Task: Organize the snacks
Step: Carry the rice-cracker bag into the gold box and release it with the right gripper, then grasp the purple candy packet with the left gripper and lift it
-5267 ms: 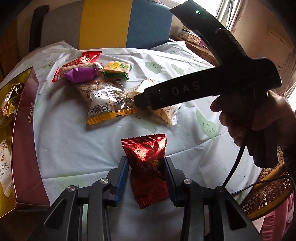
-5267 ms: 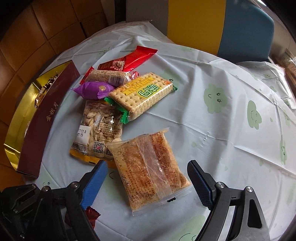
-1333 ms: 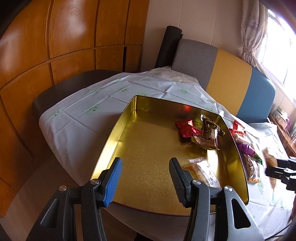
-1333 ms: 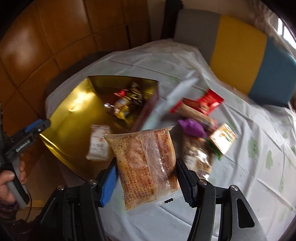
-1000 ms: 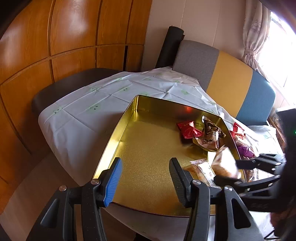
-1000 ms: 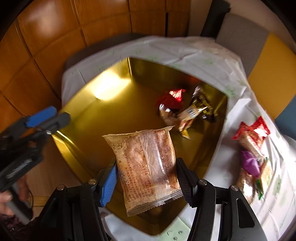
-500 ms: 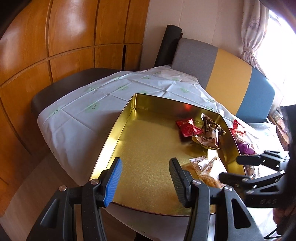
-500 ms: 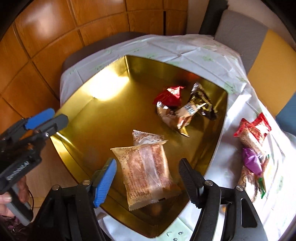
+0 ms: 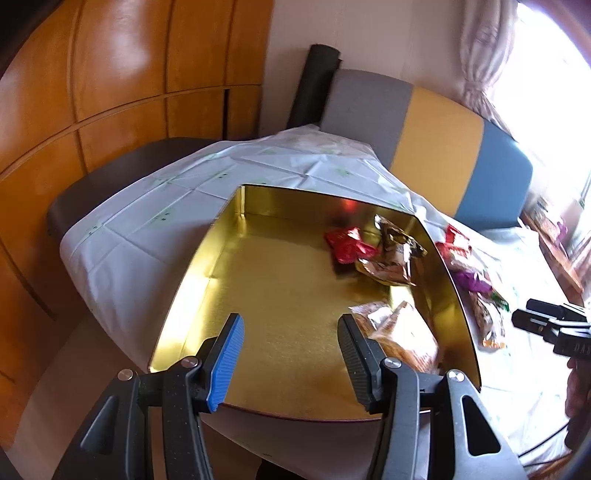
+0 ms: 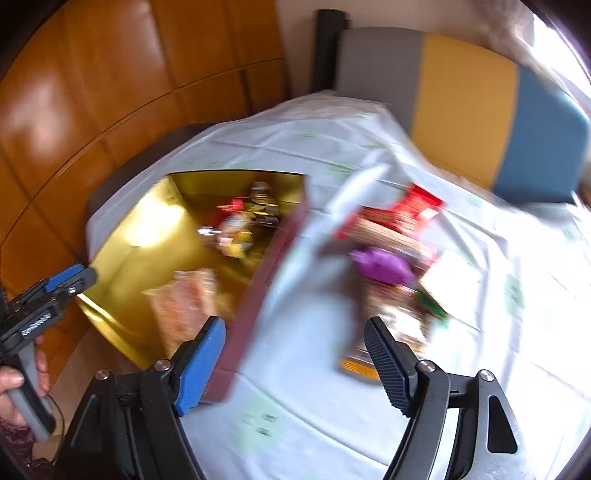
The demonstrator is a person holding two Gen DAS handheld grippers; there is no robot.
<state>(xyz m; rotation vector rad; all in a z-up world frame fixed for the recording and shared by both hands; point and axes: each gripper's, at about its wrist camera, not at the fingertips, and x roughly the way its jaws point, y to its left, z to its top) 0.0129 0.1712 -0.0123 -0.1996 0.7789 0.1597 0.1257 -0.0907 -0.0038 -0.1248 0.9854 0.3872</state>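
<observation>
The sofa backrest [image 9: 424, 125] stands behind the bench [image 9: 122, 254] and has three colour bands: grey, yellow and blue. To the left of the sofa backrest a dark rolled thing [image 9: 314, 85] leans upright against the pale wall [image 9: 351, 33]. Further left of the sofa backrest, glossy orange wooden panels [image 9: 110, 74] cover the wall and reflect the light. To the right of the sofa backrest a pale curtain [image 9: 484, 55] hangs beside a very bright window [image 9: 554, 92]. In front of the sofa backrest the bench is covered by a white cloth [image 10: 332, 387] with faint green prints and fold lines. A dark seat [image 9: 92, 184] is just left of the bench, under the wooden panels.
</observation>
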